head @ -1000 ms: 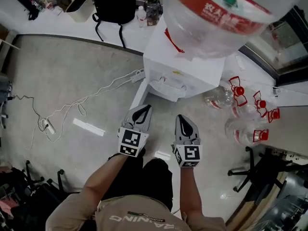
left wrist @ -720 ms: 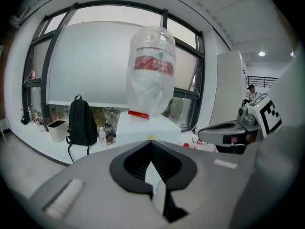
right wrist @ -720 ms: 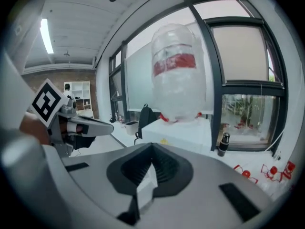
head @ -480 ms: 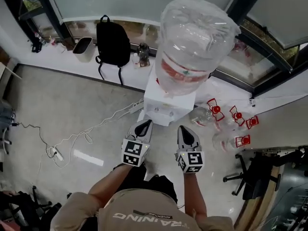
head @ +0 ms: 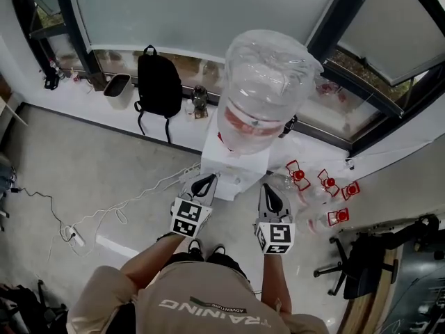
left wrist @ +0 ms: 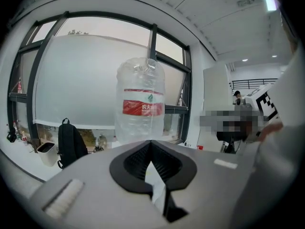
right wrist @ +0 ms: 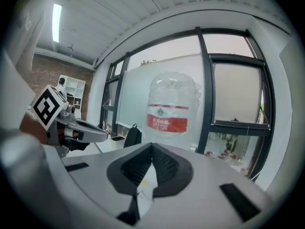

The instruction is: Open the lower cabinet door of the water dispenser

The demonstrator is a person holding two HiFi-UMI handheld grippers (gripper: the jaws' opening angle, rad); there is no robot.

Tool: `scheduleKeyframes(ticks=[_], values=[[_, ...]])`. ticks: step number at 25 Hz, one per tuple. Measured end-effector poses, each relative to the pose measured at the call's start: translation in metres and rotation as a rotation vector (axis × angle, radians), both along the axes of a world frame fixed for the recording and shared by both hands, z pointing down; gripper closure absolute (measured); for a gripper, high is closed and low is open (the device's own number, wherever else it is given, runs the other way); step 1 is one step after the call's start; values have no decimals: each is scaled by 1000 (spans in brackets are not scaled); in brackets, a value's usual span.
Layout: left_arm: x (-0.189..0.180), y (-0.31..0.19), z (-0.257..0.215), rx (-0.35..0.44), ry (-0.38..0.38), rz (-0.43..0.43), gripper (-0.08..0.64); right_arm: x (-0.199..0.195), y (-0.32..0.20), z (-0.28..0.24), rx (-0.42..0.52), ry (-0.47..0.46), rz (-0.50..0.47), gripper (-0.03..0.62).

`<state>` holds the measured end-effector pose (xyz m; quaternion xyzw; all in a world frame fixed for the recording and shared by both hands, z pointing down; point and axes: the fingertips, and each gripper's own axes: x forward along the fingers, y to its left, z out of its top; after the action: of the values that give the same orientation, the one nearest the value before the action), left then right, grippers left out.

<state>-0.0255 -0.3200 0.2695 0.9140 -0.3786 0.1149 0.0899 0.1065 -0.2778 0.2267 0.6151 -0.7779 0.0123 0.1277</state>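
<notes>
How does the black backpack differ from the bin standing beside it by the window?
The backpack is black and soft, with straps hanging down; the bin is white and rigid, with an open top. The backpack stands taller than the bin. Both stand upright, side by side, on the white strip below the window.
</notes>
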Motion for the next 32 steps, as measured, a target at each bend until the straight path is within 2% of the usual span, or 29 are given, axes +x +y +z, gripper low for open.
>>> scheduleKeyframes(ticks=[4,6,14,20,26,32], values=[[13,5,-18,6,35,-10,552,6,-4,-11,35,6,-22,581],[19,11,-31,17,44,-6,552,8,-4,-15,41,-26,-32,581],[45,19,-65,80,58,51,552,14,-4,-38,86,-79,-54,581],[47,16,-73,114,45,15,552,24,0,-33,80,-121,-50,581],[34,26,-59,70,33,-22,552,24,11,-37,79,-119,-57,581],[30,33,-63,91,36,-42,552,23,22,-37,75,-114,-64,581]])
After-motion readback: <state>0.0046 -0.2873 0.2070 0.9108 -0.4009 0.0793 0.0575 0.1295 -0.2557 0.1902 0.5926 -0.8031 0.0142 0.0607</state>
